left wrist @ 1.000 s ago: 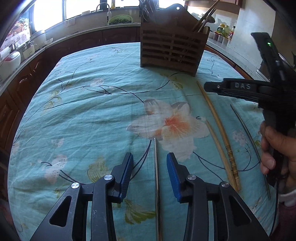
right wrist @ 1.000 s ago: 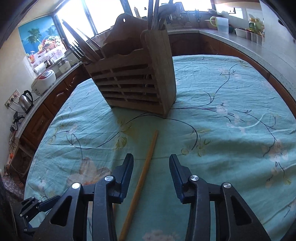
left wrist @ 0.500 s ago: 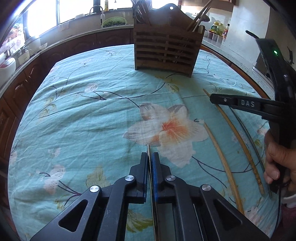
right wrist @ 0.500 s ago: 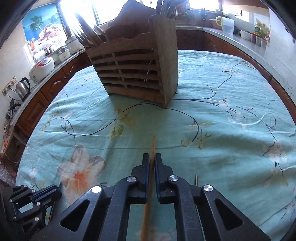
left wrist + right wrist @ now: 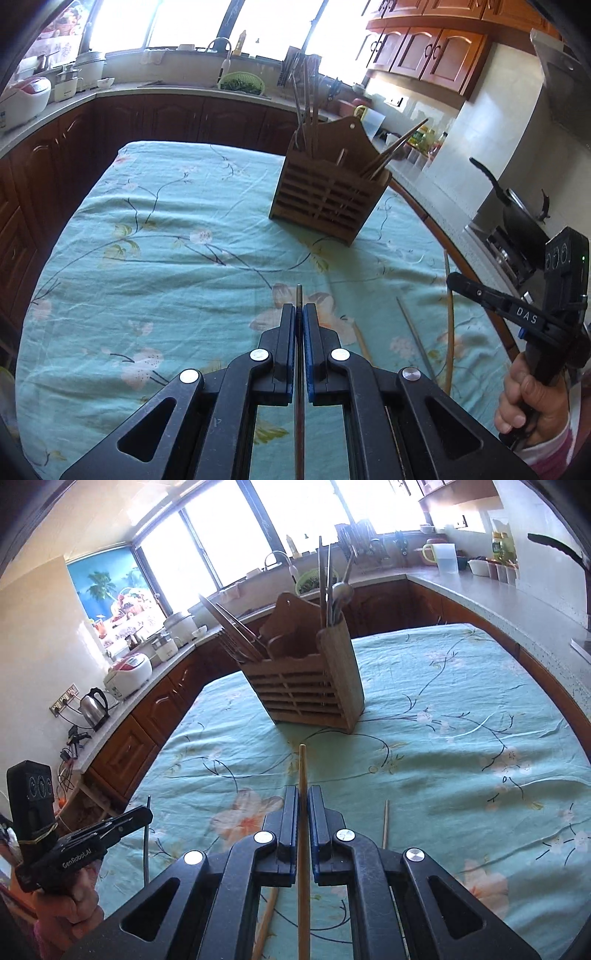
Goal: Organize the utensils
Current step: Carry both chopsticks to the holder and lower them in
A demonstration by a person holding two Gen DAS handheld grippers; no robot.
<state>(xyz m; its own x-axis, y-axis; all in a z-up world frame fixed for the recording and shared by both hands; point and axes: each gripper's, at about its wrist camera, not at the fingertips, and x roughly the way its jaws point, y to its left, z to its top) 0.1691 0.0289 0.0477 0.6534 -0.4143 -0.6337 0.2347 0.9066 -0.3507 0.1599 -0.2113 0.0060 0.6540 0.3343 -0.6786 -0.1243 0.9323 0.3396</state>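
the left tool is clamped on a metal chopstick and the right tool on a wooden chopstick, both lifted off the bench; the holder already has some, while two chopsticks lie loose.

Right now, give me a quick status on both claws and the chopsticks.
Left claw shut on thin metal chopstick. Right claw shut on long wooden chopstick. Slatted wooden utensil holder ahead, path clear. Loose sticks remain on floral cloth.
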